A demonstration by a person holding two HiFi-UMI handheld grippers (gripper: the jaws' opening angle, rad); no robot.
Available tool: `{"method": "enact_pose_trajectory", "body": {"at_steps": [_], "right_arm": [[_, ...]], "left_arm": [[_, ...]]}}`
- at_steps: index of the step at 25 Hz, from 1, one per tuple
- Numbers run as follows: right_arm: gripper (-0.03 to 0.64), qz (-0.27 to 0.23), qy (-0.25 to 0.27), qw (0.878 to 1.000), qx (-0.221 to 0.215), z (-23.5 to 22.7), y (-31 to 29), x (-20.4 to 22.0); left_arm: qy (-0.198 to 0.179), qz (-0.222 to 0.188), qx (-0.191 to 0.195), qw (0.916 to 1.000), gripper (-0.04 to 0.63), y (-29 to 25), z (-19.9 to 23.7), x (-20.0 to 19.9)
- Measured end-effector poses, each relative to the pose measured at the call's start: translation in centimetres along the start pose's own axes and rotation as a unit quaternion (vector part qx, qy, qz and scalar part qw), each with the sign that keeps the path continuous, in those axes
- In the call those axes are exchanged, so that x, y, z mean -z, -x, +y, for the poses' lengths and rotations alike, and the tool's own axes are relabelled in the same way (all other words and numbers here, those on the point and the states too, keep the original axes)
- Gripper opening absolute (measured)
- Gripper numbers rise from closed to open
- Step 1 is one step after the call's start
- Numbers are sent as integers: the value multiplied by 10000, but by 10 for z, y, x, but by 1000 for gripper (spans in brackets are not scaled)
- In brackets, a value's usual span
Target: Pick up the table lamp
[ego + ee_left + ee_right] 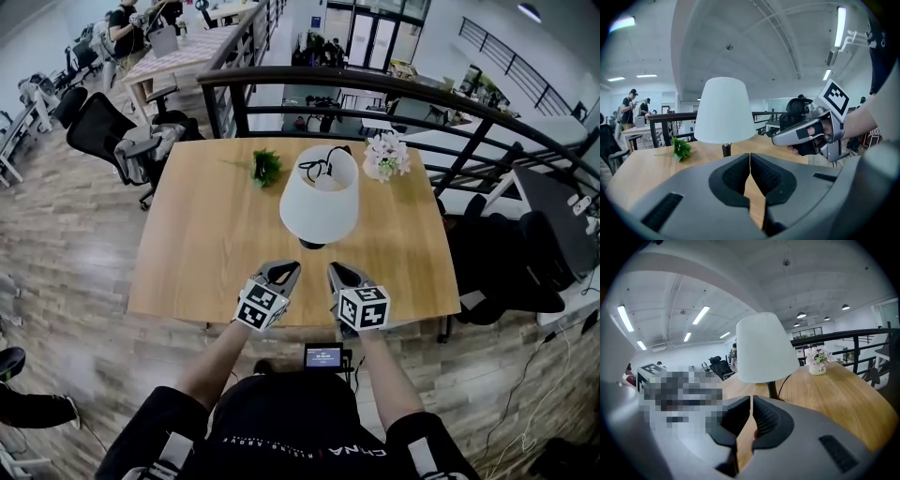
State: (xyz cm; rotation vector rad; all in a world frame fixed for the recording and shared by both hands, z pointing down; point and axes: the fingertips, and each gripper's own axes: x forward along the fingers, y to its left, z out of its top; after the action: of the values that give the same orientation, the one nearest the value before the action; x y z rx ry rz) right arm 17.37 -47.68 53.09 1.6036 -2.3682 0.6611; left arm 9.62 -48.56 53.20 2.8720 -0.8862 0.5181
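The table lamp (320, 199) has a white shade and a dark stem, and it stands upright near the middle of the wooden table (206, 253), its black cord coiled behind the shade. The lamp (723, 112) rises just ahead in the left gripper view, and the lamp (764, 350) shows likewise in the right gripper view. My left gripper (284, 273) and right gripper (340, 273) hover side by side over the table's near part, just short of the lamp's base. Both are shut with nothing between the jaws.
A small green plant sprig (266, 168) lies left of the lamp. A white pot of pale flowers (385, 157) stands to its right. A black railing (394, 94) runs behind the table, with office chairs (112, 136) at the left and a dark chair (506, 262) at the right.
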Motion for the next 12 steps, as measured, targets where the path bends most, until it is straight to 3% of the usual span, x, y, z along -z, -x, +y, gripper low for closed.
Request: {"method": "enact_pose_trajectory", "body": {"at_steps": [12], "right_arm": [[43, -182, 202, 9989, -375, -32, -29, -1]], "left_arm": [[-105, -115, -545, 9984, 20, -28, 34, -64]]}}
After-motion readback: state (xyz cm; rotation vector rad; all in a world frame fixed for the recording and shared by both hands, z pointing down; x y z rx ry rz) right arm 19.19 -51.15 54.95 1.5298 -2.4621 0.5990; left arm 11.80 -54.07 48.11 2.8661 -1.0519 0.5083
